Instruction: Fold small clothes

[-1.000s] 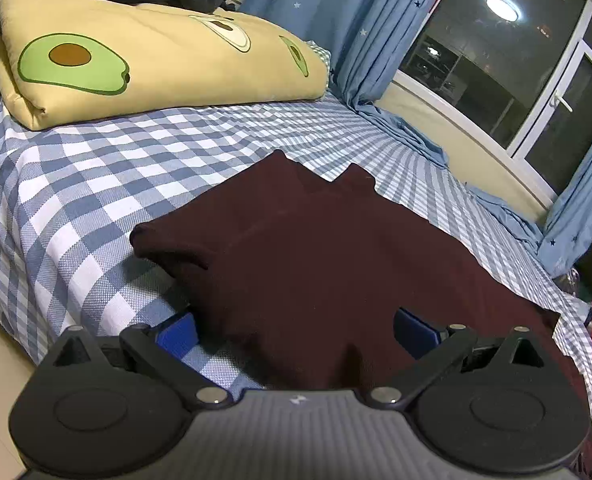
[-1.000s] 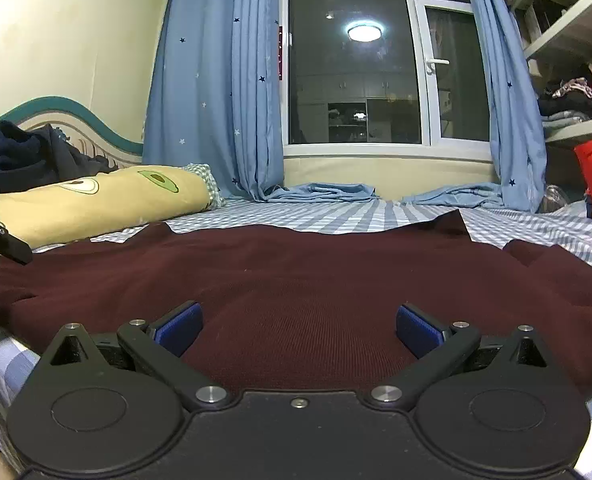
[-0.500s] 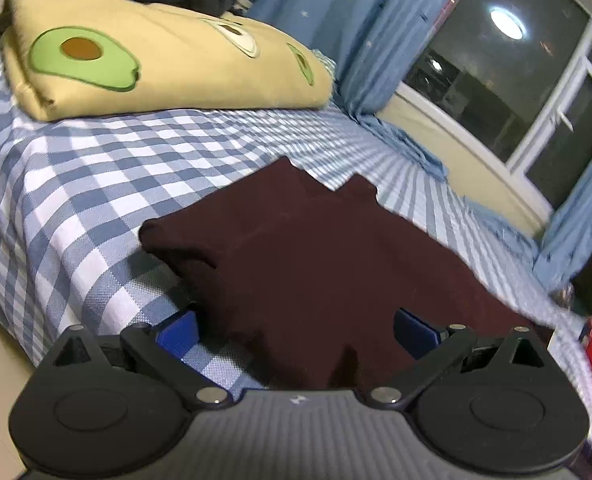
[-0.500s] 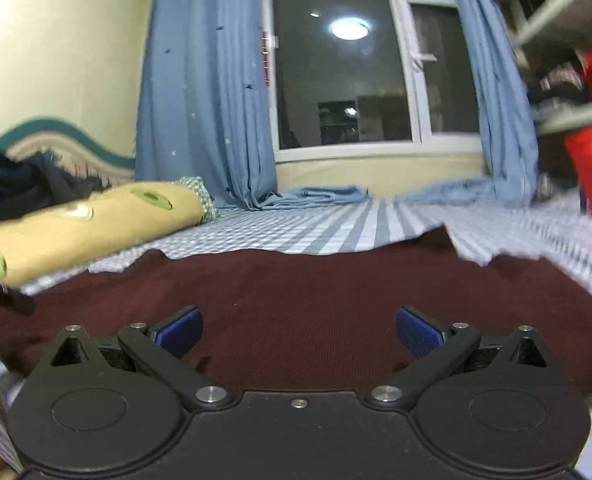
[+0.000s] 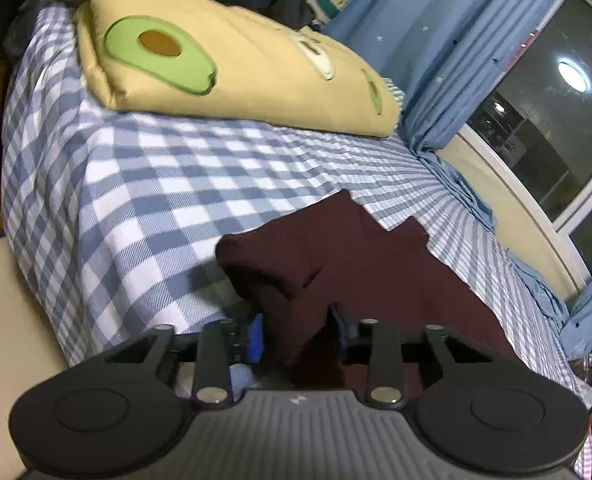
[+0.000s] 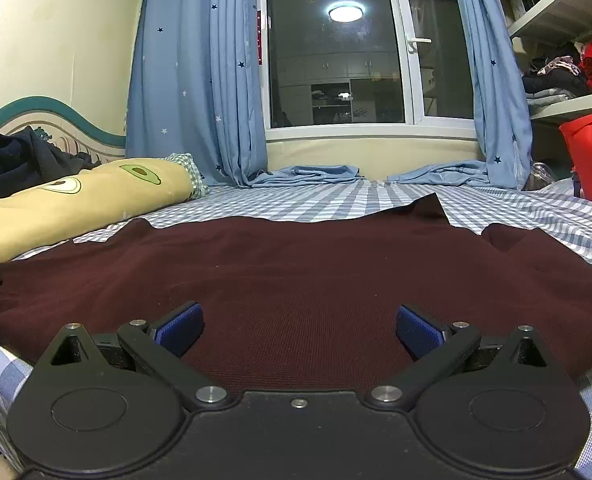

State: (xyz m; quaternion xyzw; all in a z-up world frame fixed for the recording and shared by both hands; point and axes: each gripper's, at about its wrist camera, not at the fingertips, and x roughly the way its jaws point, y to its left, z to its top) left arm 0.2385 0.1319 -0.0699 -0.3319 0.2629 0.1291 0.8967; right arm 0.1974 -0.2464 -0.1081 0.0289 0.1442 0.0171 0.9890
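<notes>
my left hand-held gripper (image 5: 296, 334) pinches the shirt (image 5: 376, 280) hem at lower centre; the right hand-held gripper (image 6: 299, 330) gapes wide over it on the bed (image 5: 136, 184). i should clamp both corners evenly before lifting.

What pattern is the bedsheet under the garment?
Blue-and-white check; the bedsheet shows best in the left wrist view.

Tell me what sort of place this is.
A bedroom, most likely in a home. The maroon garment lies on a bed with a blue checked sheet and an avocado-print pillow near a headboard; star-dotted blue curtains hang by a night-dark window.
</notes>
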